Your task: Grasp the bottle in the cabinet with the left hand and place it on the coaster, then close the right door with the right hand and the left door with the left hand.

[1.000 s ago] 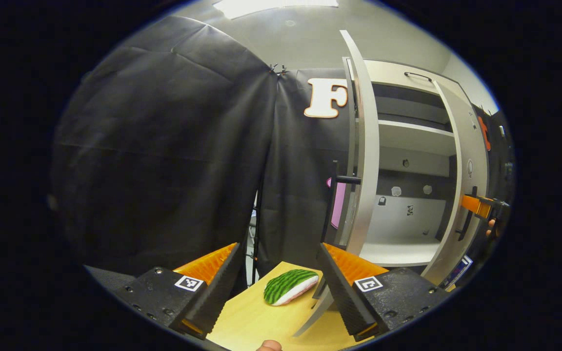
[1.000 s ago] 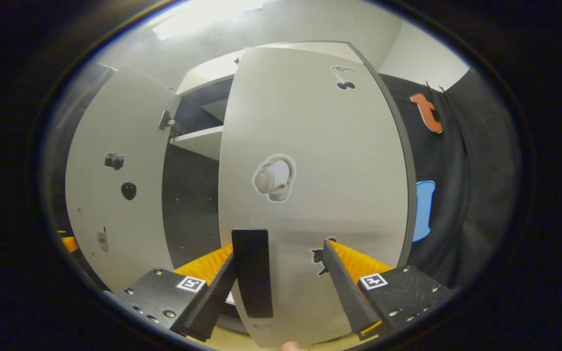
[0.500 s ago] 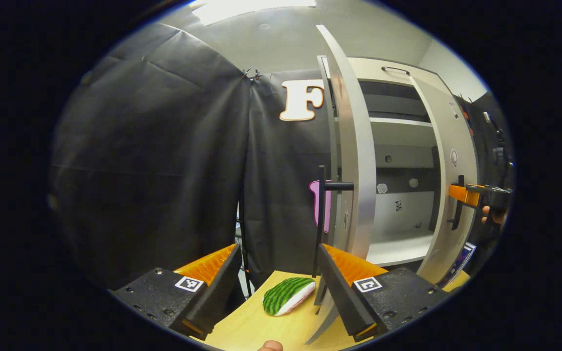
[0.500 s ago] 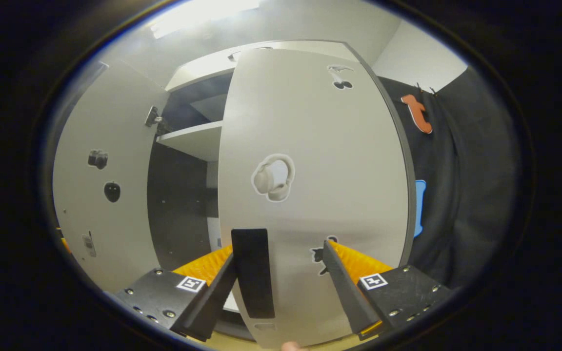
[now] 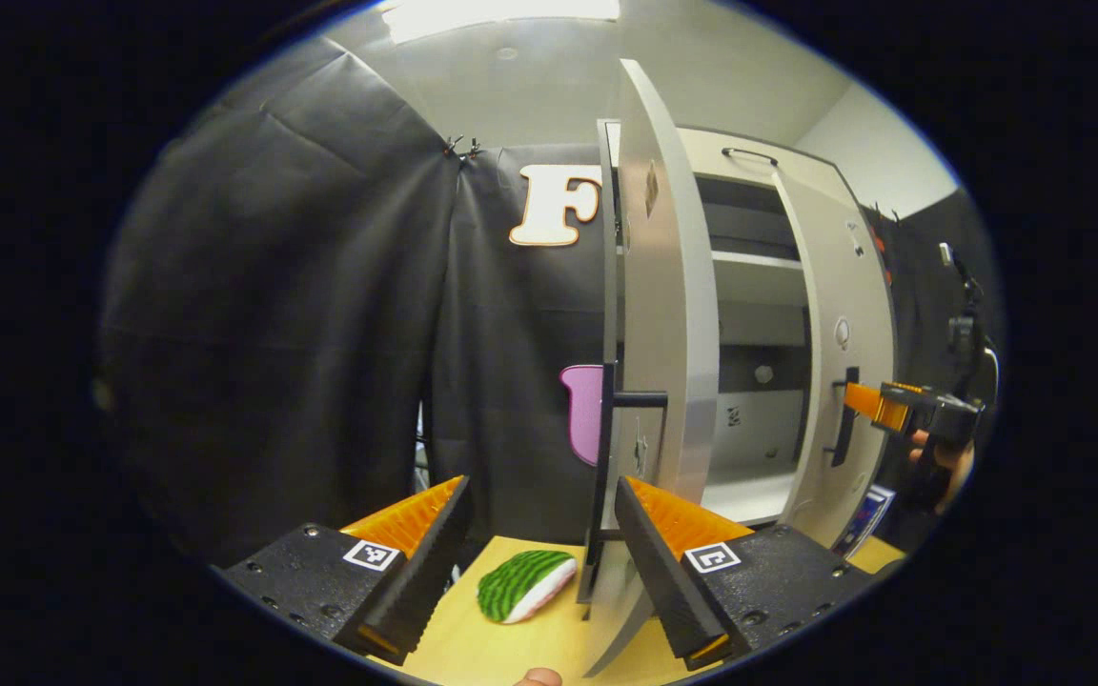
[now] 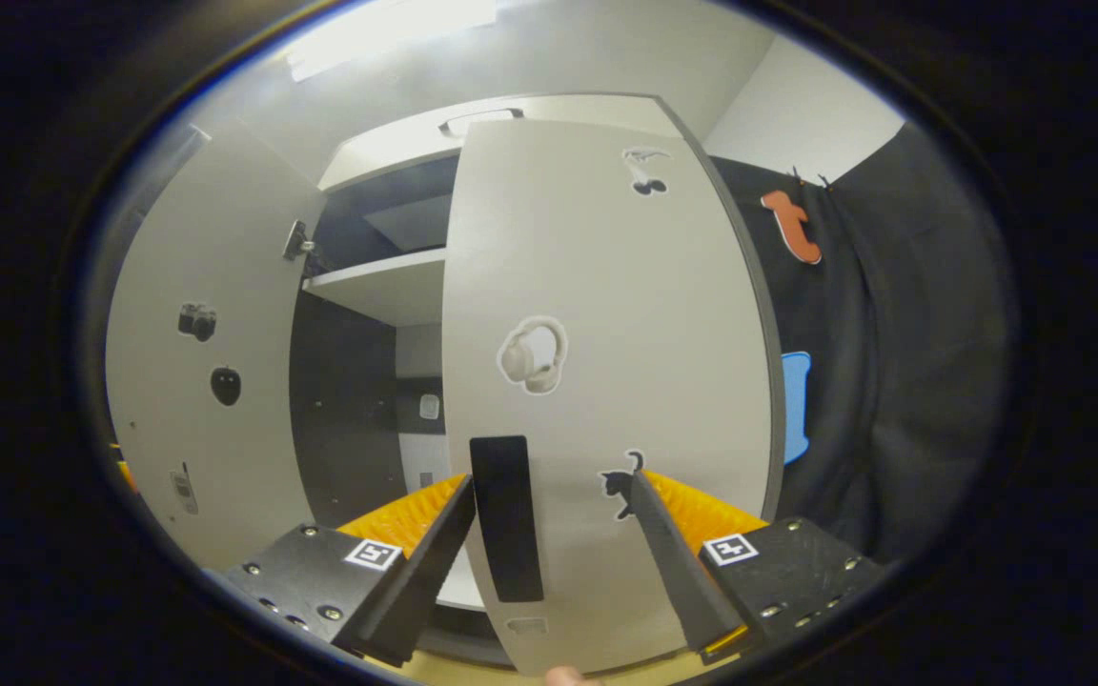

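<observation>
Both doors stand ajar; closing is under way. The right gripper (image 6: 549,562), jaws apart, straddles the right door (image 6: 606,333) handle (image 6: 506,519) at 6 o'clock. The left gripper (image 5: 539,562), apart, nears the left door (image 5: 668,314). I cannot tell where the bottle is.

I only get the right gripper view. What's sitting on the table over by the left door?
Observer: A green striped watermelon slice lies on the table, near the foot of the left door.
Operator: Is the other gripper squeezing anything?
Observer: No. The left hand-held gripper is open, its fingers wide apart.
Operator: Does the left door have a handle outside?
Observer: Yes, a black bar handle on its outer side, just ahead of that gripper.
</observation>
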A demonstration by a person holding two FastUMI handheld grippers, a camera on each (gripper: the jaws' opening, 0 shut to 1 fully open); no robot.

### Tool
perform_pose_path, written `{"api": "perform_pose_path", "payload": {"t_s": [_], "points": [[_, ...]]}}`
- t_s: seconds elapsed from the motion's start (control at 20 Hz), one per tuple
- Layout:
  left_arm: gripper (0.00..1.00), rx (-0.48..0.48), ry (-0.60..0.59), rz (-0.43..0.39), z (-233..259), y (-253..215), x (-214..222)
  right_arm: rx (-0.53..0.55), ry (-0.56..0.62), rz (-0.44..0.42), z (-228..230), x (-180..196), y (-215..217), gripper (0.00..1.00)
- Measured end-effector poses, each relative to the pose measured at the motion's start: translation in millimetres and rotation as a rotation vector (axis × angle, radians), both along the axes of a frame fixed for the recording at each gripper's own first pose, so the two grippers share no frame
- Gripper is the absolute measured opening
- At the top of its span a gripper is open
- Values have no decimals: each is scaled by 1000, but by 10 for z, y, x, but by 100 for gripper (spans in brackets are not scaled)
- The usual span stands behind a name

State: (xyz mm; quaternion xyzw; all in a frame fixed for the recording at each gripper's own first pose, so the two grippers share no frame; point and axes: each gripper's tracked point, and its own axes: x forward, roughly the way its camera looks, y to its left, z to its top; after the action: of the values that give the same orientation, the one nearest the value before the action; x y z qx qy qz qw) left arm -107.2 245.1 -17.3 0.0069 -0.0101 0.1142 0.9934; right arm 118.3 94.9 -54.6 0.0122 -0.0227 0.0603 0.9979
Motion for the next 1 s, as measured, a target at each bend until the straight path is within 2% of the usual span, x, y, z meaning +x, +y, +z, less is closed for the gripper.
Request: {"api": "perform_pose_path", "payload": {"t_s": [0.05,0.1,0.15,0.2,0.25,0.35,0.4,0.45,0.65,0.7,0.75,0.8,0.85,0.9,1.0], "points": [[92,-12,0,-21,-23,-83,22,2,-8,-5,38,-53,-35,97],[93,-13,1,-47,-27,-197,54,4,-12,-11,74,-91,-79,99],[87,-13,3,-75,-43,-328,113,5,-15,-16,105,-121,-123,99],[93,-14,5,-102,-61,-442,160,4,-17,-23,130,-157,-180,97],[93,-15,8,-126,-69,-562,216,1,-18,-31,155,-199,-251,99],[93,-10,12,-173,-85,-748,336,-7,-17,-55,179,-291,-419,97],[88,-7,11,-190,-72,-854,397,-11,-13,-68,179,-341,-506,99],[93,-3,7,-200,-59,-921,451,-14,-6,-79,171,-398,-596,97],[93,-17,2,-245,-55,-1123,658,-31,13,-139,147,-578,-986,100],[88,-27,-2,-263,-64,-1194,699,-35,16,-155,149,-613,-1076,99],[88,-31,-5,-272,-78,-1240,757,-39,19,-170,153,-648,-1174,99],[93,-29,-3,-273,-94,-1250,821,-41,21,-186,158,-680,-1258,97],[94,-29,2,-291,-101,-1309,873,-44,23,-200,168,-712,-1345,99],[100,-27,3,-301,-133,-1384,945,-48,25,-214,175,-744,-1424,99],[100,1,7,-316,-136,-1490,1063,-59,27,-243,189,-788,-1587,99]]}}
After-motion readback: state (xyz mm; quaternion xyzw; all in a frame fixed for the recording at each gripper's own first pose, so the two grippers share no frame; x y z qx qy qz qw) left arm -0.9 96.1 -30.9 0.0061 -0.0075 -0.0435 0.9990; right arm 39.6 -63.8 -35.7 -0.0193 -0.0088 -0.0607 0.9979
